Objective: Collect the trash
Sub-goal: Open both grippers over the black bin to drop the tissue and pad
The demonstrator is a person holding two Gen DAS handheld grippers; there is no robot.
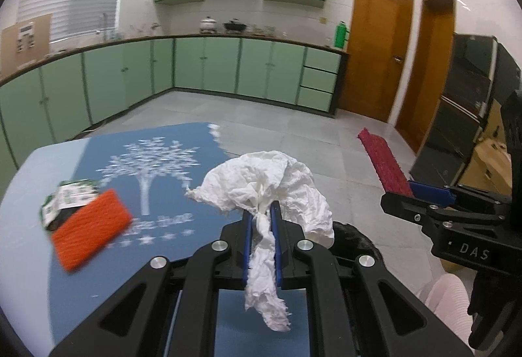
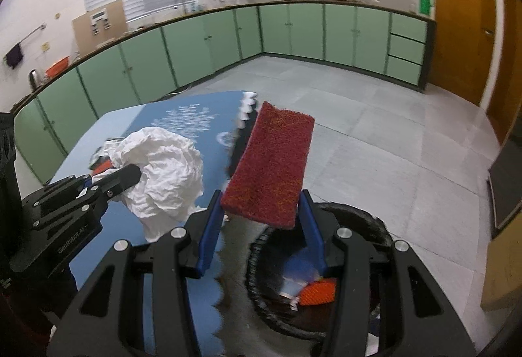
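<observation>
My left gripper (image 1: 261, 213) is shut on a crumpled white tissue (image 1: 277, 181), held above the right edge of the blue-clothed table (image 1: 163, 259). In the right wrist view the same tissue (image 2: 163, 171) bulges from that gripper at the left. My right gripper (image 2: 259, 210) is shut on a dark red scouring pad (image 2: 274, 161), carried over a black-lined trash bin (image 2: 257, 259) on the floor. The pad (image 1: 381, 161) also shows at the right of the left wrist view. An orange sponge (image 1: 91, 236) and a green-white wrapper (image 1: 68, 197) lie on the table.
The bin holds an orange piece (image 2: 318, 291) and blue-white rubbish. Green cabinets (image 1: 202, 63) line the far walls, with grey tiled floor (image 2: 391, 161) between. Wooden doors (image 1: 378, 47) and a dark cabinet (image 1: 466, 102) stand at the right. A pink sleeve (image 1: 447, 298) shows low right.
</observation>
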